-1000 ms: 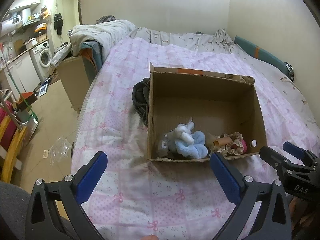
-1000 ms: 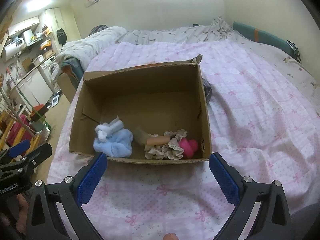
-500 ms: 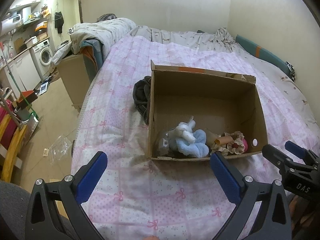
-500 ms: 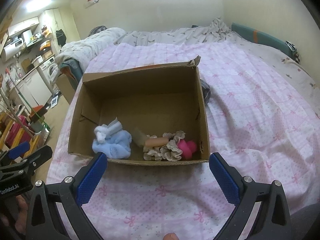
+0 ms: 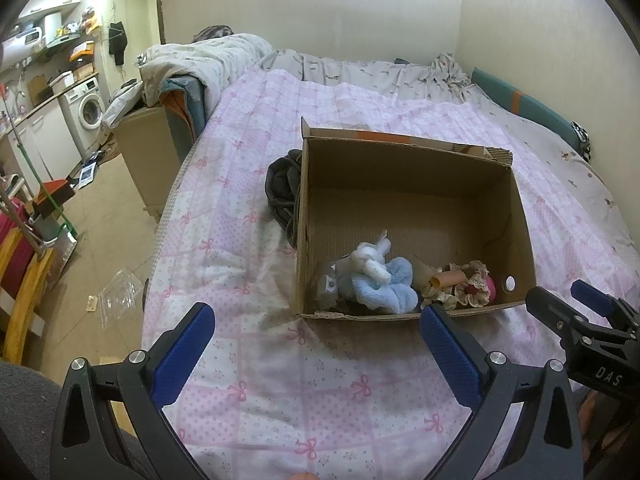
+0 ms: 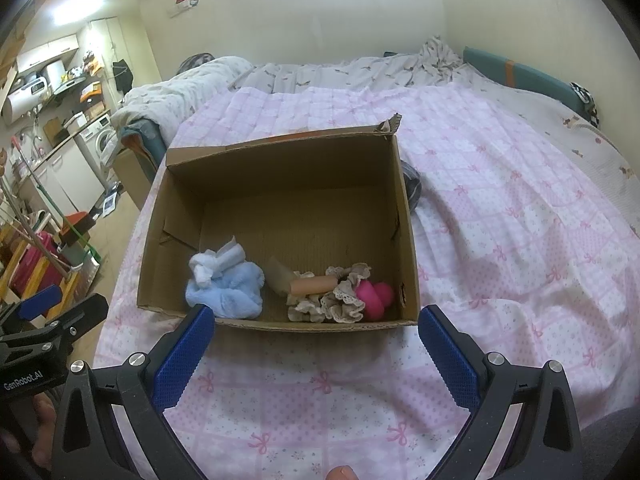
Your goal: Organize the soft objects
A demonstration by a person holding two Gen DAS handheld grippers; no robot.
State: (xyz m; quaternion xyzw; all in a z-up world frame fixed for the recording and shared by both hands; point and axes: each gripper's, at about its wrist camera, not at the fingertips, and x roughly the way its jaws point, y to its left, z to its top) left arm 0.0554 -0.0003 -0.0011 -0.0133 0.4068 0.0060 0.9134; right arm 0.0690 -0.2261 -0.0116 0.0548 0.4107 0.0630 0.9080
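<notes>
My left gripper (image 5: 316,334) and right gripper (image 6: 316,336), jaws spread and empty, face the box (image 6: 406,240) just ahead holding soft toys (image 6: 226,286).

Cardboard box (image 6: 276,196) sat open-topped on the pink quilt (image 6: 500,216), access from above unobstructed. Back half of its floor was bare; blue-white plush (image 6: 226,286) and lace-and-pink bundle (image 6: 340,292) crowded the near wall. Dark garment (image 5: 284,188) pressed against the box's left wall. Quilt strip between box and both wide-open grippers lay flat.
</notes>
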